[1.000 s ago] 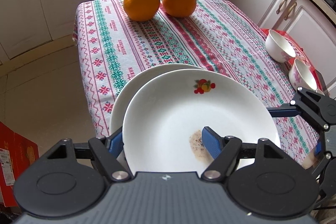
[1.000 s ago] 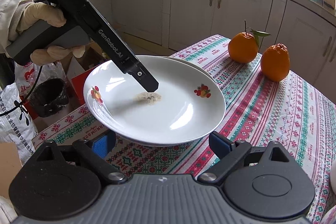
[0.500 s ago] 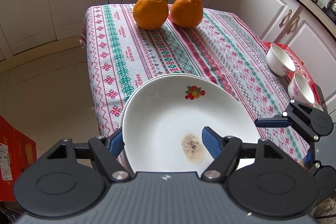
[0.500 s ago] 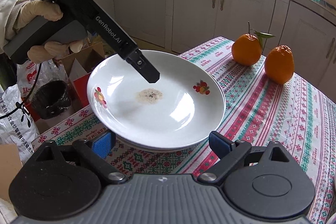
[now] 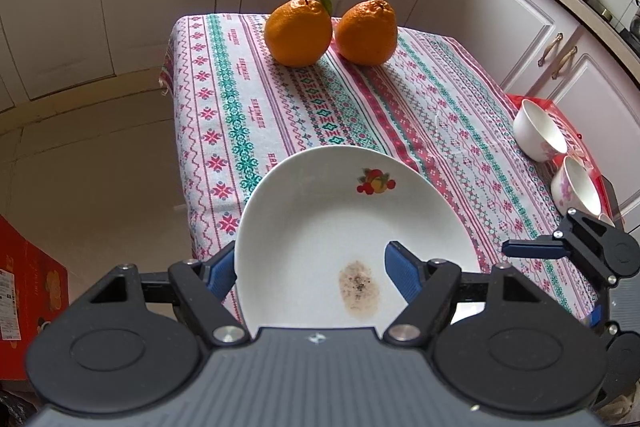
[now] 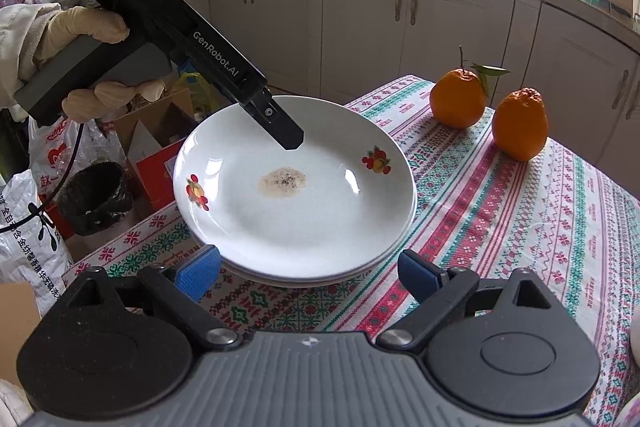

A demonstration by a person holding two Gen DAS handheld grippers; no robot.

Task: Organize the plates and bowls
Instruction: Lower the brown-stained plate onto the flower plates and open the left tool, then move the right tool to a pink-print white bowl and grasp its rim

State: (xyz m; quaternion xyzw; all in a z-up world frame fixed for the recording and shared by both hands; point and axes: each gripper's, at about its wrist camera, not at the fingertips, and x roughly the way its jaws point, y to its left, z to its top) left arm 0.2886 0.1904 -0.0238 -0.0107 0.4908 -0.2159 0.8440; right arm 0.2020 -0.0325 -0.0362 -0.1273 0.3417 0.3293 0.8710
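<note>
**Operator:** Where does the plate sit relative to the one underneath?

**Spotter:** Your left gripper is pinching the top plate by its rim, one finger lying over the inside and the other tucked beneath, out of sight. From the right wrist view it hangs almost square over the lower plate, at the table's near corner. Only a thin crescent of the lower rim shows, on the side facing your right gripper. I can't tell whether the two are touching yet.

**Operator:** So the drop is straight down?

**Spotter:** I'd judge so. The top plate leans up a little on your left hand's side, so ease that edge down before you let go.

**Operator:** And the right hand?

**Spotter:** Its jaws are spread wide with nothing between them, just short of the stack's near edge. The two bowls stand side by side at the table's right edge, well apart from the plates. The right gripper is just beside the nearer one, so they look like that hand's job.
</note>
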